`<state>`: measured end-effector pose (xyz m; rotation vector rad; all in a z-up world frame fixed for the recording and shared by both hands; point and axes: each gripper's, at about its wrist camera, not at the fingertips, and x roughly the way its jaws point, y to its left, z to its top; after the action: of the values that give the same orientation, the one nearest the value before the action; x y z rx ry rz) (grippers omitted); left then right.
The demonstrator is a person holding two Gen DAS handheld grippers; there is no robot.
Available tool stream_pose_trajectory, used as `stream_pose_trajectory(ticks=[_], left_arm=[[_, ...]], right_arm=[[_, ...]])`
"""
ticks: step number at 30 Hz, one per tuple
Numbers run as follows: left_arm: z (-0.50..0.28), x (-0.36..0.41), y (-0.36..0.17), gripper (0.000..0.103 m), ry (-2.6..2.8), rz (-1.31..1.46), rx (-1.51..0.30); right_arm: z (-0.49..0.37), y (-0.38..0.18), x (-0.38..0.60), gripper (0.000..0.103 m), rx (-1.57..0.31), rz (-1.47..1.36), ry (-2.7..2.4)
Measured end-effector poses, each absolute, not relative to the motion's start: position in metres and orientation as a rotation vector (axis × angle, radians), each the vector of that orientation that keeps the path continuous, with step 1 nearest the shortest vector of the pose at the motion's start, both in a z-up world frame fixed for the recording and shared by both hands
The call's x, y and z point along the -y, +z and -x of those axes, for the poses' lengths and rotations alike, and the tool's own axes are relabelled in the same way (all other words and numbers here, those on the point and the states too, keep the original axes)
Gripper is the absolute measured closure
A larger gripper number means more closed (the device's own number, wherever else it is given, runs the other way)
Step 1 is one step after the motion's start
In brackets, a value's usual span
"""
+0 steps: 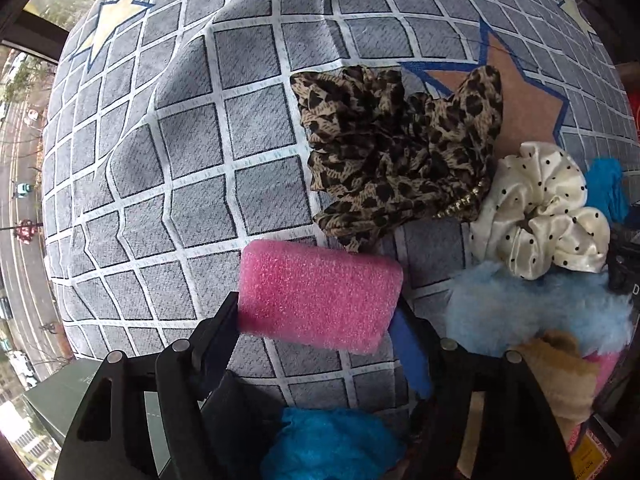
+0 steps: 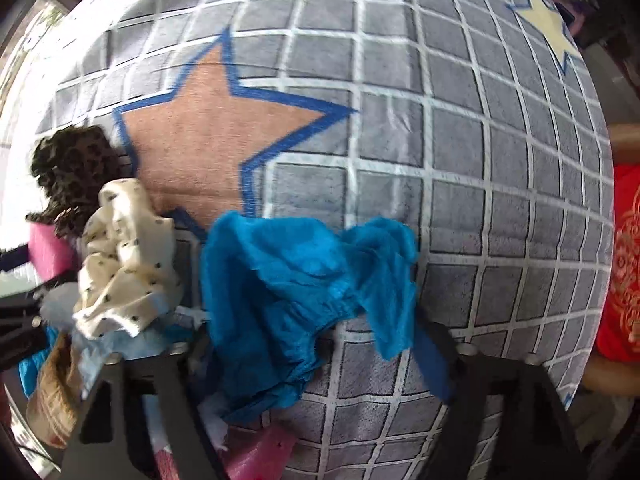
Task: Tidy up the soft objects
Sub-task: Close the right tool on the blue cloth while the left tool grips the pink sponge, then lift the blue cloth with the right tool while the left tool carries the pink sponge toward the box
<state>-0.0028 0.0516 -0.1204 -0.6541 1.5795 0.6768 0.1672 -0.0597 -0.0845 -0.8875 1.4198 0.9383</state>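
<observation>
A pink foam block (image 1: 320, 294) sits between the fingers of the left gripper (image 1: 316, 320), which press its two ends and hold it just above the cloth. Its long axis runs across the left wrist view, left end a little higher than the right.

The right gripper (image 2: 332, 328) has its fingers spread wide. A crumpled blue cloth piece (image 2: 308, 292) drapes between them; whether either finger pinches it cannot be told, as the fabric covers the fingertips.

Beyond the block lies a leopard-print scrunchie (image 1: 396, 156), touching a cream polka-dot scrunchie (image 1: 544, 208) to its right. Below that sits a pale blue fluffy item (image 1: 536, 312), with a tan fuzzy piece (image 1: 560, 376) at the frame's edge, partly cut off.

Everything rests on a grey cloth (image 1: 192, 160) printed with a white grid, wrinkled in places, bearing an orange star (image 2: 208, 136) outlined in blue and pale yellow stars (image 1: 116, 20). Past the cloth's left edge, a street (image 1: 20, 260) appears through a window. A red patterned fabric (image 2: 624, 264) is cut off at the right edge of the right wrist view.
</observation>
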Motion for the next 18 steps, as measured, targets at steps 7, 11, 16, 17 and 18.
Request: stream_pose_trajectory(ticks=[7,11,16,17,18], left_arm=[[0.018,-0.049,-0.079,0.029,0.727,0.658,-1.477],[0.021,-0.046,-0.053,0.029,0.740,0.652,-1.415],[0.020,-0.037,-0.021,0.029,0.732,0.639,-1.354],[0.019,-0.034,-0.016,0.029,0.724,0.637,-1.345],[0.016,-0.032,-0.013,0.029,0.719,0.632,-1.337]], right_arm=[[-0.174,-0.075,0.080,0.074,-1.530,0.712,0.997],[-0.184,-0.064,0.103,0.074,-1.580,0.573,0.986],[-0.194,-0.040,0.129,0.074,-1.586,0.463,0.973],[-0.196,-0.035,0.133,0.074,-1.586,0.446,0.969],[-0.197,-0.031,0.139,0.074,-1.586,0.429,0.967]])
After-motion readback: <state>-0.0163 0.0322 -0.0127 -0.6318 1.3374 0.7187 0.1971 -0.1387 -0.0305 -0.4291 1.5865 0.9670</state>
